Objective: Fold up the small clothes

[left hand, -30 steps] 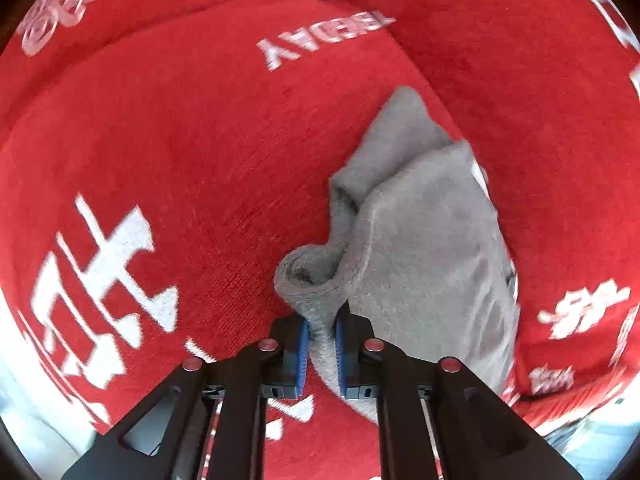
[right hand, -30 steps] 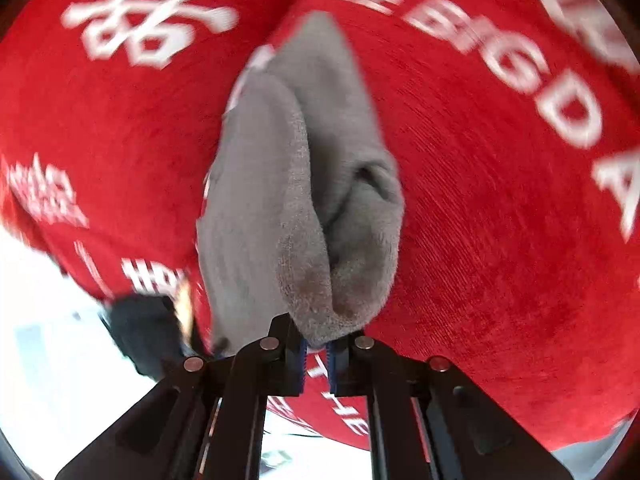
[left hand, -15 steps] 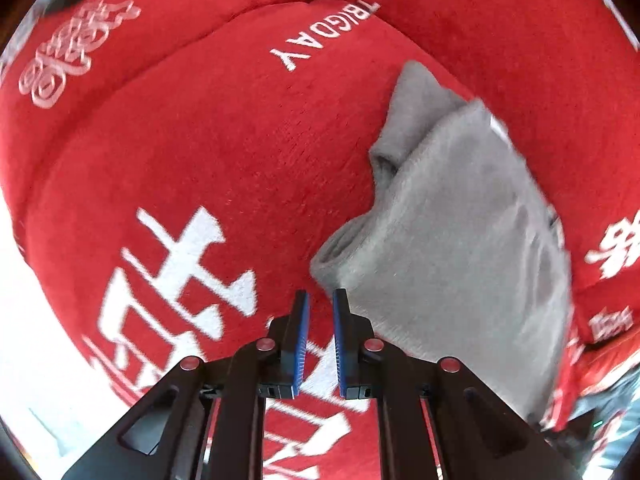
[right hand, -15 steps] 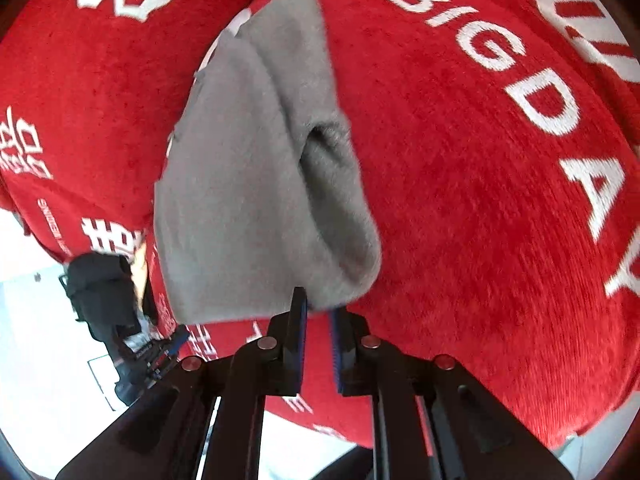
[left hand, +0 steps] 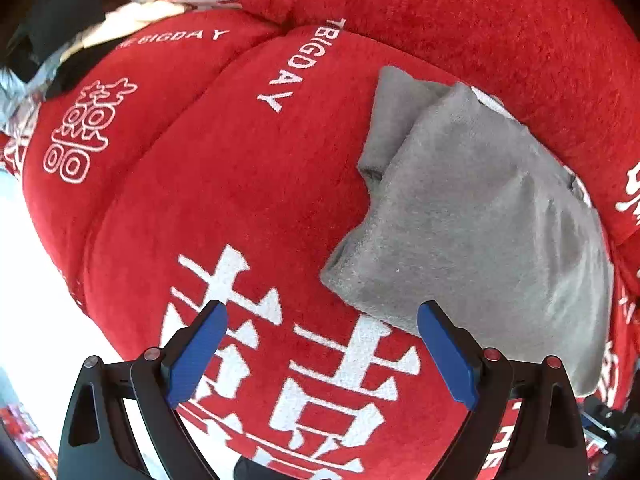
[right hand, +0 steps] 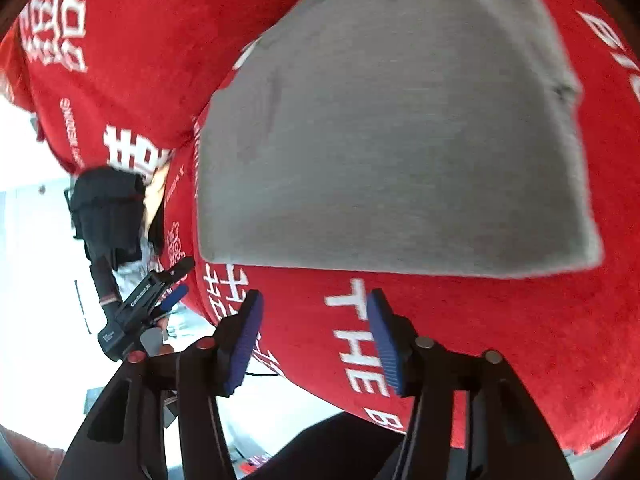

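Note:
A small grey garment point(left hand: 472, 224) lies folded on the red cushion point(left hand: 224, 200), right of centre in the left wrist view. My left gripper point(left hand: 322, 312) is open just short of its near corner, nothing between the blue pads point(left hand: 444, 348). In the right wrist view the same grey garment point(right hand: 400, 128) fills the upper middle, lying flat. Below its near edge, over the white lettering, my right gripper point(right hand: 316, 300) stands open and empty. The other gripper point(right hand: 148, 308) shows at the left, held by a hand in a dark sleeve point(right hand: 108, 208).
The red cushions carry white characters and "THE BIG DAY" print point(right hand: 356, 344). A second red cushion point(left hand: 460, 16) rises behind the garment. Dark and cream items point(left hand: 120, 20) sit at the far left. The cushion edge drops off to a bright floor point(right hand: 40, 280).
Both grippers let go of the grey garment and opened wide. They have drawn back from it, and the garment now lies flat on the cushion.

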The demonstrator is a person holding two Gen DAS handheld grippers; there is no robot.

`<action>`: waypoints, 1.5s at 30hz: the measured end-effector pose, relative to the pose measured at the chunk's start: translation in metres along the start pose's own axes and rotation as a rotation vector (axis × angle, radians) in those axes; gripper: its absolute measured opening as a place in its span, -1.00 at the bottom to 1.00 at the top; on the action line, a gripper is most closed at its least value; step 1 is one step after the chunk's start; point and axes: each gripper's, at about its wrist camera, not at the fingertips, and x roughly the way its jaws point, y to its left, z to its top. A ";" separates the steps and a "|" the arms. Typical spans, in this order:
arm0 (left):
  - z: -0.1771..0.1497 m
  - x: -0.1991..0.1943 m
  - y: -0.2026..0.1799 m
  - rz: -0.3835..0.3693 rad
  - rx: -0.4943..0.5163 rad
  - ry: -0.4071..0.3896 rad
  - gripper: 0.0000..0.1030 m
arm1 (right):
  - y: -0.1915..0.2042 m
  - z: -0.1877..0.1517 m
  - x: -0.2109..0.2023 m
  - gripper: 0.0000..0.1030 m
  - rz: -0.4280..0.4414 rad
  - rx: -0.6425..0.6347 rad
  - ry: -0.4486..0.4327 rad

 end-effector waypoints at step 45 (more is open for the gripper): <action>0.028 0.025 0.088 -0.169 0.096 0.086 0.87 | 0.091 0.004 0.200 -0.84 0.293 0.415 -0.039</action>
